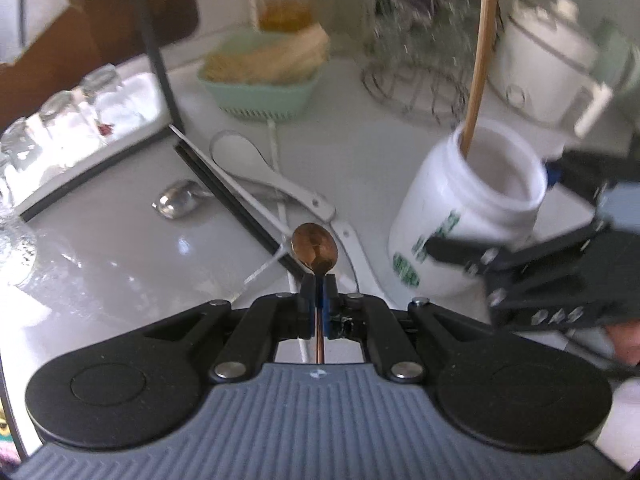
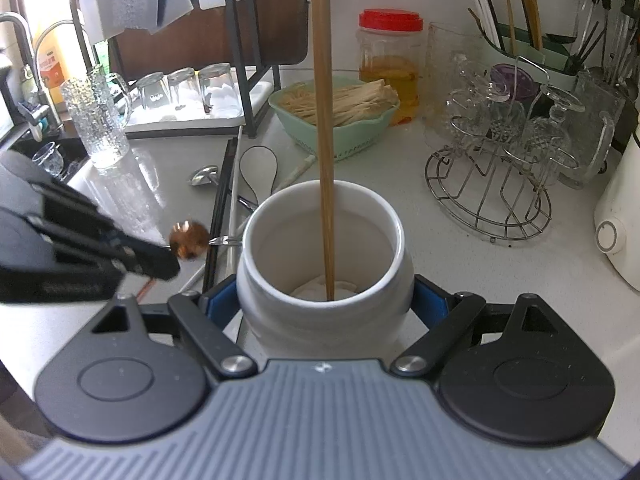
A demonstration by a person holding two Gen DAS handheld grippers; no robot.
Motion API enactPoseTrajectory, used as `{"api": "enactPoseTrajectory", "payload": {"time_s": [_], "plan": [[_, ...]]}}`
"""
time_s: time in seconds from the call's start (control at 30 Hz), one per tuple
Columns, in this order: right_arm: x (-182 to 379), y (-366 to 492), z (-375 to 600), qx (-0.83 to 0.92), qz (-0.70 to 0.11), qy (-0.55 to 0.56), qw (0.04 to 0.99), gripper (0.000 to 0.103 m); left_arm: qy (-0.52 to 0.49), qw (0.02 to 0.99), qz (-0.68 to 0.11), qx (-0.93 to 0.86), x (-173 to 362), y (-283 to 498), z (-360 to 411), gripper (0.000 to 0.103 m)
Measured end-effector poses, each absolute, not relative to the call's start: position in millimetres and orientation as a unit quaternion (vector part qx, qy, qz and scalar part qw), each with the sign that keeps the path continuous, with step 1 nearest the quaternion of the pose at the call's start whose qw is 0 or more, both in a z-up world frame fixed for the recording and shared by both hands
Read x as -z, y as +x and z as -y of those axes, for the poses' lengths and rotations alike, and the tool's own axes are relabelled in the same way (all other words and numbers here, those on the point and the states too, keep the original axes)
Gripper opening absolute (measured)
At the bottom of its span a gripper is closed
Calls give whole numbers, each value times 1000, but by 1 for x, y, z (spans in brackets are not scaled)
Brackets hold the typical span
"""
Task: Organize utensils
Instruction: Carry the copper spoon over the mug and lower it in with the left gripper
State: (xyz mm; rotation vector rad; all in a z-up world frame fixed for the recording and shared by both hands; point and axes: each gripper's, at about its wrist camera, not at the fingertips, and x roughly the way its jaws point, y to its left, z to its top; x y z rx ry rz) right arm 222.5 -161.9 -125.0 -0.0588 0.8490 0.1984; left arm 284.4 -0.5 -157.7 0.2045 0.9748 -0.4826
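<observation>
My left gripper is shut on the thin handle of a copper spoon, held a little above the counter with its bowl pointing forward. In the right wrist view the same copper spoon hangs just left of the white jar. My right gripper is shut on that white jar, with a blue pad on each side. One wooden chopstick stands upright in it. A white rice paddle, a metal spoon and black chopsticks lie on the counter.
A green basket and a red-lidded jar stand behind the white jar. A wire rack of glasses and a white appliance are at the right. A tray of upturned glasses and a glass pitcher are at the left.
</observation>
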Motion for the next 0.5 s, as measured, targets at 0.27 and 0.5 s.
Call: {"api": "enactPoseTrajectory", "payload": {"time_s": [0.27,0.5], "plan": [[127,227,155,-125,-406,-38,904,91,78,881,-421,202,120,266,-1,4],[127,230,154,-143,-405,-43,902,91,33,902,-385,193,86,250,-5,4]]}}
